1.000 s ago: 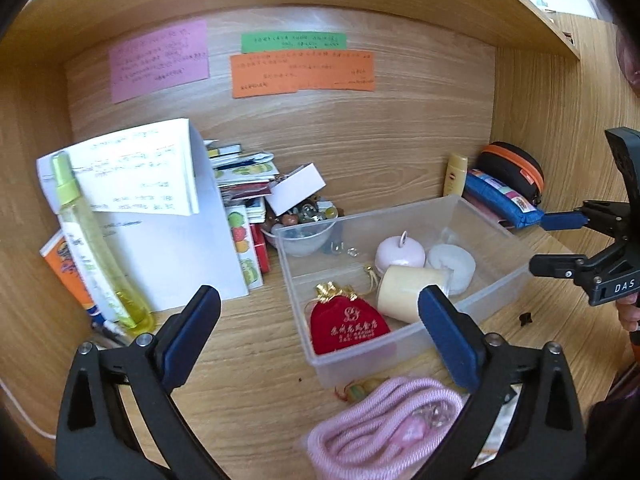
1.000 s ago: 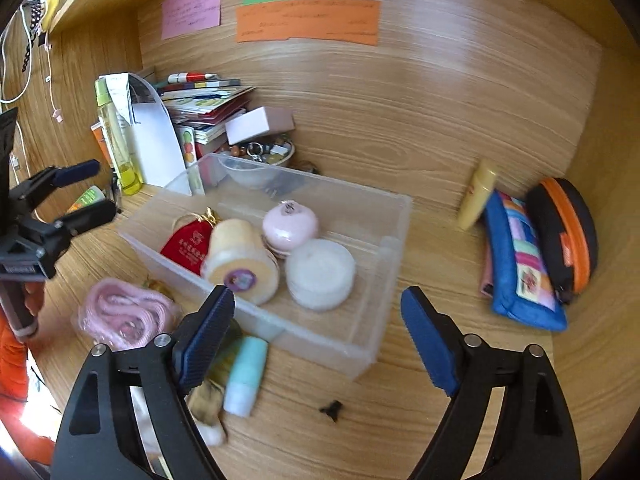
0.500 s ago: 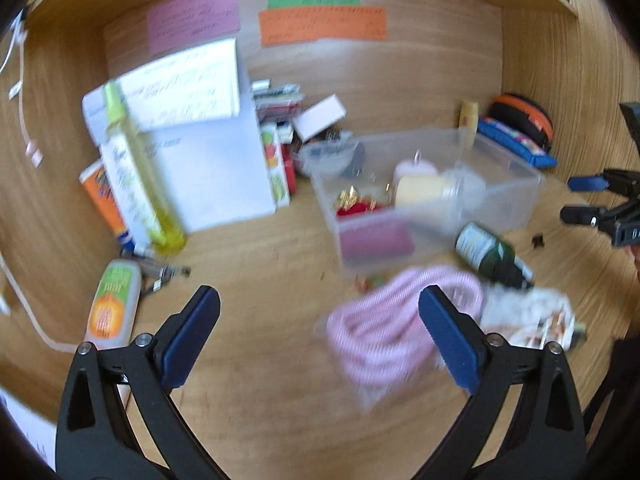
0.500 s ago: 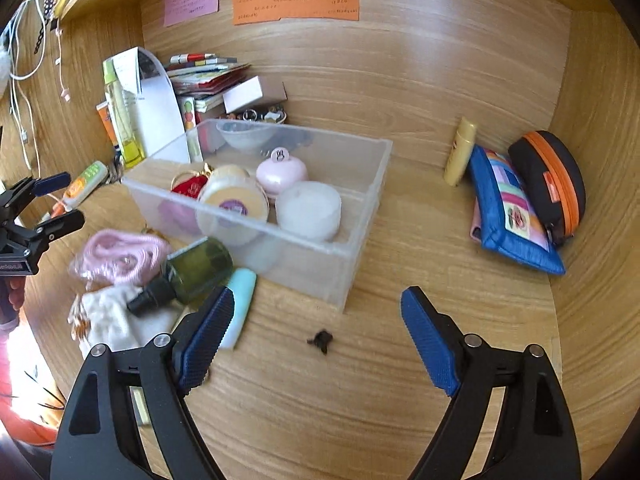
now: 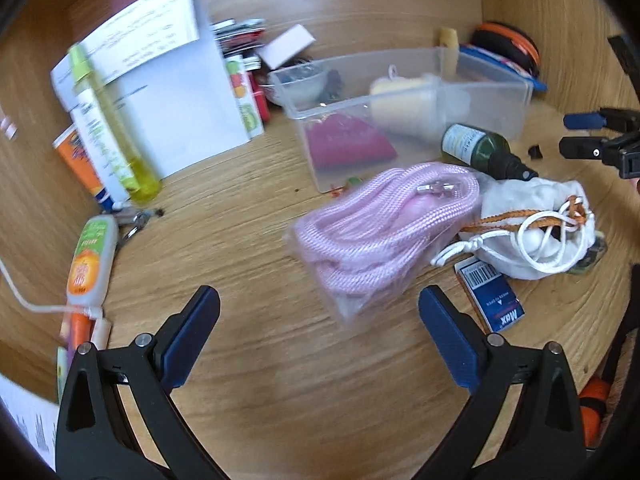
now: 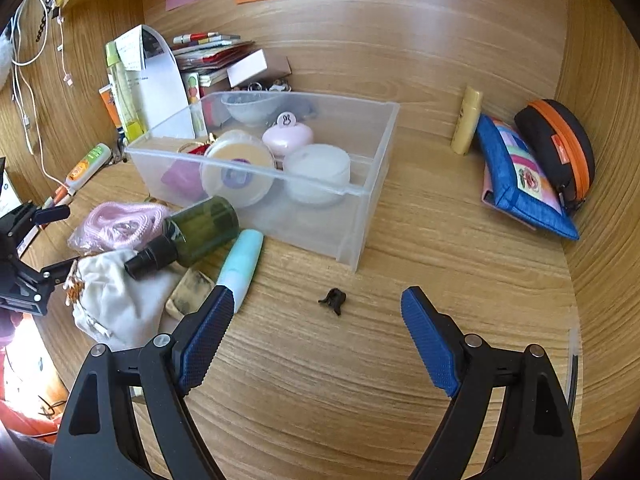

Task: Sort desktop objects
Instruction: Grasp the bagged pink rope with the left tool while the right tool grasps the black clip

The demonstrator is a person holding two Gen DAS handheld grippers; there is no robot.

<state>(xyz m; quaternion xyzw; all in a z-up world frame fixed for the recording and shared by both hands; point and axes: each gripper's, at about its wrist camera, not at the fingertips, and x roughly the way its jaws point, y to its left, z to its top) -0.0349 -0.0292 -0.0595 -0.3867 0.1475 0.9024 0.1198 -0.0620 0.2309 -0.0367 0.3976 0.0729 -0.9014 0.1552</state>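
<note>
A clear plastic bin (image 6: 360, 196) (image 5: 516, 92) on the wooden desk holds a red pouch (image 5: 344, 144), a cream jar (image 6: 236, 168), a pink case (image 6: 286, 136) and a white jar (image 6: 318, 170). In front of it lie a bagged pink rope (image 5: 384, 228) (image 6: 124, 220), a green spray bottle (image 6: 192, 232) (image 5: 480, 148), a white drawstring pouch (image 5: 536, 232) (image 6: 120, 296), a teal tube (image 6: 242, 264) and a small black clip (image 6: 334, 300). My left gripper (image 5: 320, 316) is open and empty, just short of the rope. My right gripper (image 6: 316, 320) is open and empty over the clip.
A yellow spray bottle (image 5: 116, 132), papers (image 5: 168, 80) and books stand at the back left. An orange-green tube (image 5: 90, 256) lies at the left. A blue pouch (image 6: 520, 184), a black-orange case (image 6: 560, 148) and a yellow tube (image 6: 466, 120) sit at the right. A blue card box (image 5: 490, 296) lies by the pouch.
Both grippers have drawn back from the bin toward the desk's front. The green bottle, white pouch and more of the front desk have come into view. Both stay open.
</note>
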